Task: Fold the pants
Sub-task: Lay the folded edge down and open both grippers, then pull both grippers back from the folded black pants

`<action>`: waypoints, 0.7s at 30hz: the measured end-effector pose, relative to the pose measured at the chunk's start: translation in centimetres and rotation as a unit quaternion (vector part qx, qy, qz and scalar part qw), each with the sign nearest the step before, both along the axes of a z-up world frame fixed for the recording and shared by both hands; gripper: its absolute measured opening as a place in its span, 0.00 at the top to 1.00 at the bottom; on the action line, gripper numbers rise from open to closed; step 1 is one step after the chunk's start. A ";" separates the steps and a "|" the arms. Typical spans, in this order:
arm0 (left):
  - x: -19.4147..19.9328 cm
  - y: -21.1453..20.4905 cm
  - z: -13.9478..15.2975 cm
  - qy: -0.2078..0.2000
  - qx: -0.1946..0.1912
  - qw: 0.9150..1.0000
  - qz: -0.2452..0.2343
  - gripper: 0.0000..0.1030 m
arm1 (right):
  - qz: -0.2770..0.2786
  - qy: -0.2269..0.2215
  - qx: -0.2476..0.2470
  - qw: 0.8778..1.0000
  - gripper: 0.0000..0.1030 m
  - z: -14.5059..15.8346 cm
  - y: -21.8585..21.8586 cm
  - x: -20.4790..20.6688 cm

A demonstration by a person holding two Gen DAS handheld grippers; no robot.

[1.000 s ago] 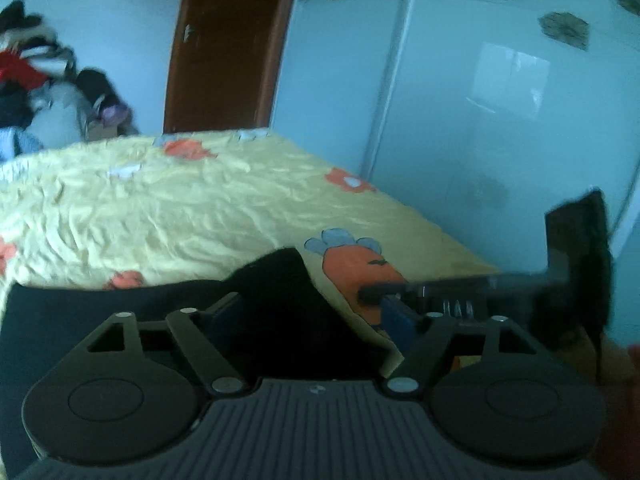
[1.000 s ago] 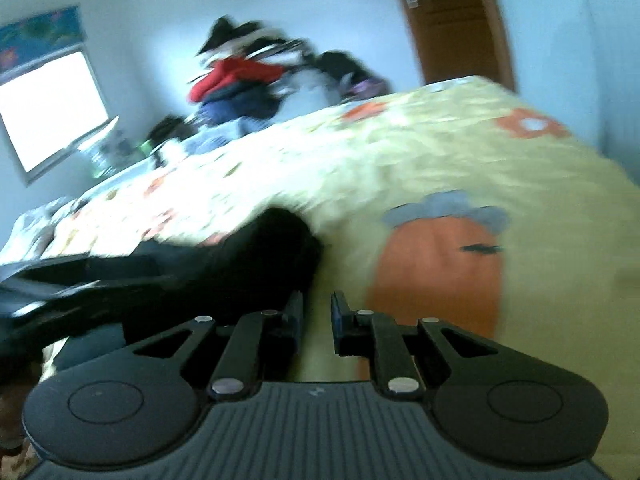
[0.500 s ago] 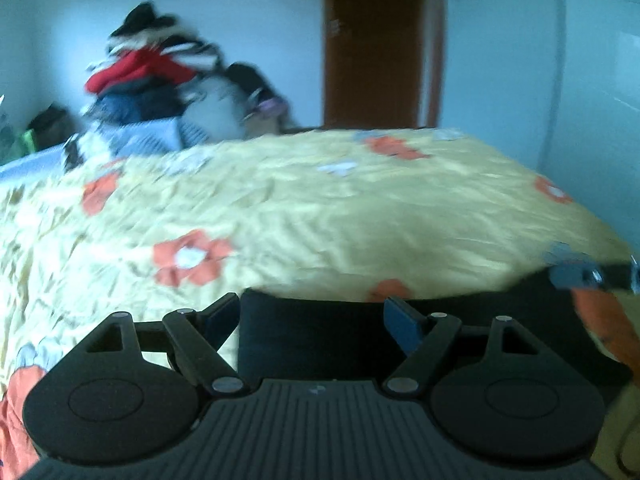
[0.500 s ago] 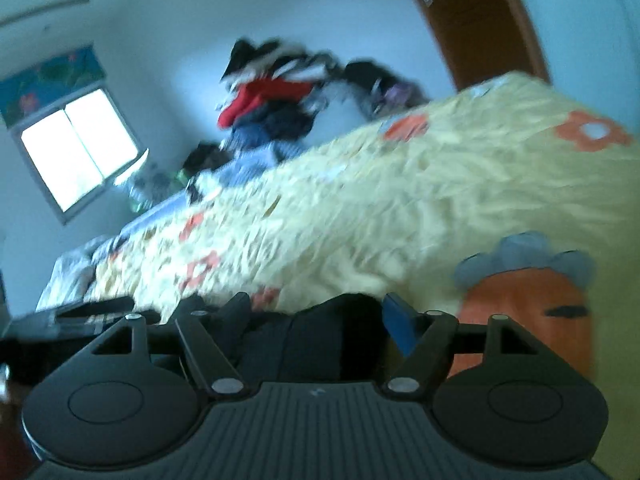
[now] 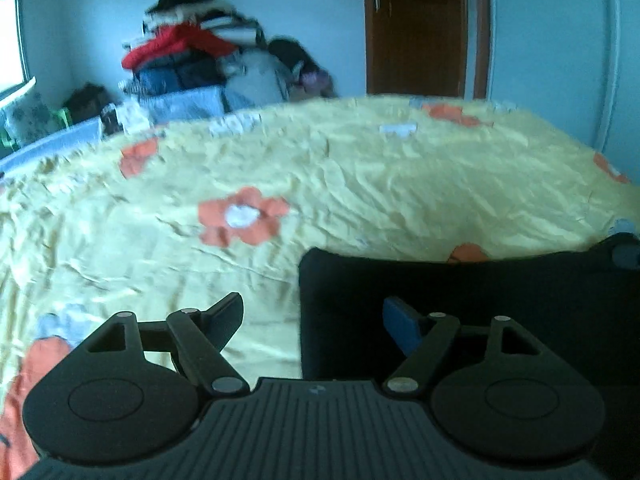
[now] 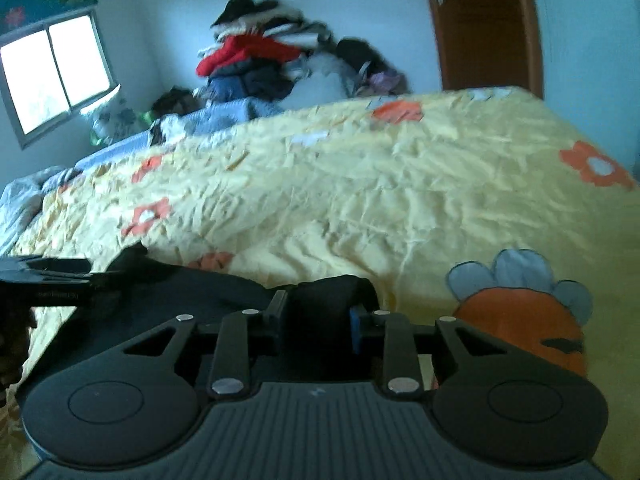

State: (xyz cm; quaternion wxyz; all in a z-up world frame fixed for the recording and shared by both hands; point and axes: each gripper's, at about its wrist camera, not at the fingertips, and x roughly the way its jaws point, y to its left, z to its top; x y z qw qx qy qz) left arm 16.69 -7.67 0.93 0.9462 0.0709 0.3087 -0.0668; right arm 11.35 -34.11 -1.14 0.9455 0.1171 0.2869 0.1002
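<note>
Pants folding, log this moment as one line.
pants: on bed | left gripper: open over edge | right gripper: jaws closing on fold

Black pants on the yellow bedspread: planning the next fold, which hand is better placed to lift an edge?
Right. The right tool has just been closing and already pinches a bunched corner of the black pants. The left tool is open, straddling their edge.

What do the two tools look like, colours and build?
Both match. Left tool and right tool: matte black, ribbed centre body, two round housings, linkage arms with silver pivot pins. Fingers carry blue pads. No cables, sleeves or hands visible.
</note>
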 end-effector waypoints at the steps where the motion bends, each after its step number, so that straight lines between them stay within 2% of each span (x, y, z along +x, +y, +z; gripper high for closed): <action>1: -1.0 0.5 0.4 -0.011 -0.008 1.000 -0.007 0.22 | -0.006 -0.014 -0.011 1.000 0.71 0.6 0.2 -0.9; 4: -3.3 0.8 1.0 -0.012 -0.021 0.999 -0.038 0.21 | 0.018 -0.035 -0.045 0.998 0.70 2.0 1.8 -3.2; 7: -5.7 0.5 0.1 -0.001 -0.002 0.998 -0.066 0.21 | 0.050 -0.036 -0.110 0.992 0.69 2.4 4.1 -5.3; 10: -7.3 0.5 -1.9 0.011 0.024 0.997 -0.078 0.19 | 0.077 -0.016 -0.136 0.988 0.69 1.4 5.0 -6.1; 12: -8.0 1.3 -2.3 0.005 0.008 0.997 -0.071 0.19 | 0.063 0.001 -0.159 0.985 0.64 0.3 4.9 -5.9; 13: -8.0 1.8 -2.1 0.011 -0.001 0.998 -0.067 0.19 | 0.050 0.002 -0.151 0.987 0.54 0.1 4.5 -5.9; 16: -7.9 3.1 -1.1 0.012 -0.036 0.997 -0.064 0.20 | 0.027 -0.011 -0.113 0.993 0.53 0.6 3.5 -6.2; 18: -7.2 3.8 -0.7 0.021 -0.069 0.995 -0.064 0.19 | 0.021 -0.007 -0.071 0.997 0.48 0.6 2.5 -6.1; 21: -5.6 4.8 -1.0 0.068 -0.150 0.983 -0.077 0.18 | 0.021 0.020 0.011 1.000 0.46 -0.4 0.3 -5.1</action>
